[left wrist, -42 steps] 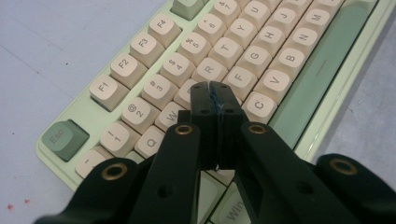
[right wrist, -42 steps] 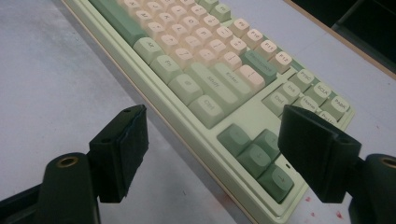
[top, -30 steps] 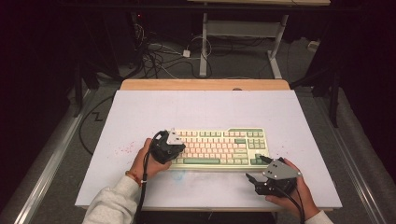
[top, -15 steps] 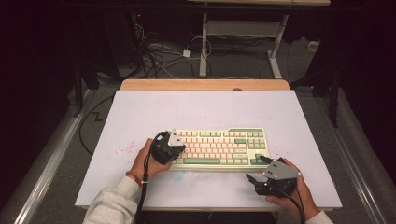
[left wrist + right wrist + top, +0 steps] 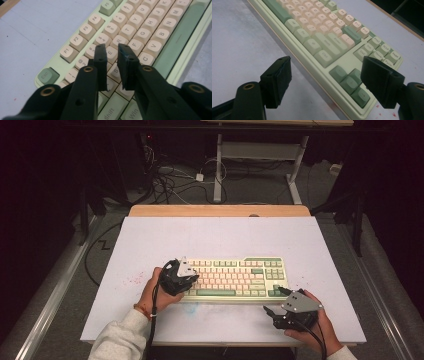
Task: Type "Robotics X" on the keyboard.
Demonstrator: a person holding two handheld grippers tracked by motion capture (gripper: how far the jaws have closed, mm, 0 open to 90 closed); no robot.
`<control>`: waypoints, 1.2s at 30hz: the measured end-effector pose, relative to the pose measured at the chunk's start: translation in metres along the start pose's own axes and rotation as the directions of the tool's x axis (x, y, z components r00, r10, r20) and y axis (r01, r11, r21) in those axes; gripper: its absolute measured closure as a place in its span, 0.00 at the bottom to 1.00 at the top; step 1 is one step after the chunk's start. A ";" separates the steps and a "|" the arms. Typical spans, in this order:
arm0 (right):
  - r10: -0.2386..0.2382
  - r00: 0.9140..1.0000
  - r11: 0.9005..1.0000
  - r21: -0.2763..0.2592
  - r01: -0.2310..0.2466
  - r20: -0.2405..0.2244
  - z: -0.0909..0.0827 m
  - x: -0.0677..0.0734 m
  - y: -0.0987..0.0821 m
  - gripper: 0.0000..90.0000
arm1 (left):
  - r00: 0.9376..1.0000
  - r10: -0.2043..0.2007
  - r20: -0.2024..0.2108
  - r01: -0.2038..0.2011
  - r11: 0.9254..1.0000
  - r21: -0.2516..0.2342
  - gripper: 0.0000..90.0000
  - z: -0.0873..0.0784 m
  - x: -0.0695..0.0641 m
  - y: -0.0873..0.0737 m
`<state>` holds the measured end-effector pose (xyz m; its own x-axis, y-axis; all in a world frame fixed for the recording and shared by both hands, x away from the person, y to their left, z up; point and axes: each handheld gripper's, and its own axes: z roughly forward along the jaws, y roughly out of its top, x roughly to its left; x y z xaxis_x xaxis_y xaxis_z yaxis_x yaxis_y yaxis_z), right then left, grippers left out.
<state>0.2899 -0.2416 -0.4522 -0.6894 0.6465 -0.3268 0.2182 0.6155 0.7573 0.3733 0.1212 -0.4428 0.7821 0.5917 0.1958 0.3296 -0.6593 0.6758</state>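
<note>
Nearest the person's edge of the white worktop, the right claw sits just off the front right corner of the mechanical keyboard, held low over the bare surface by the right hand. Its jaws stand wide apart with nothing between them; in the right gripper view the right claw frames the keyboard's green arrow-key cluster and a strip of worktop in front of it (a few small red specks mark the surface beside that corner).

A little farther in, the left claw rests over the left end of the keyboard, gripped by the left hand, whose sleeve comes in from the bottom edge. In the left gripper view the left claw has its jaws drawn nearly together, a narrow gap left between the tips, and they hold nothing; the tips hover just above the letter keys of the keyboard near E and R, and whether they touch a keycap I cannot tell. The green Esc key lies to the left of the jaws there.

The keyboard itself, cream keys on a pale green case, lies flat near the front middle of the worktop, its long side parallel to the front edge.

Beyond the keyboard the worktop is backed by a wooden strip, and past that a tangle of cables lies on the floor.
</note>
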 end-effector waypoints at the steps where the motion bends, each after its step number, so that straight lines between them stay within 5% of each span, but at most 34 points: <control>1: 0.002 1.000 1.000 -0.001 -0.002 0.001 0.000 0.000 0.000 0.28 | 1.000 0.006 -0.003 -0.006 1.000 -0.002 0.83 -0.001 0.000 0.000; 10: 0.001 1.000 1.000 -0.002 -0.001 0.002 -0.001 0.000 0.000 0.28 | 1.000 0.021 -0.008 -0.021 1.000 -0.011 0.75 -0.003 -0.003 0.001; 25: 0.005 1.000 1.000 -0.004 -0.005 0.003 -0.001 -0.001 0.000 0.27 | 0.997 0.005 -0.076 -0.012 0.996 -0.091 0.37 -0.015 -0.010 0.004; 36: 0.002 1.000 1.000 -0.006 -0.002 0.002 -0.002 -0.001 0.000 0.27 | 0.999 -0.019 -0.042 0.013 0.991 -0.135 0.22 -0.026 -0.021 0.005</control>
<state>0.2889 -0.2429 -0.4507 -0.6875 0.6485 -0.3269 0.2151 0.6118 0.7612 0.3453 0.1175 -0.4249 0.7527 0.6230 0.2129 0.2652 -0.5828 0.7681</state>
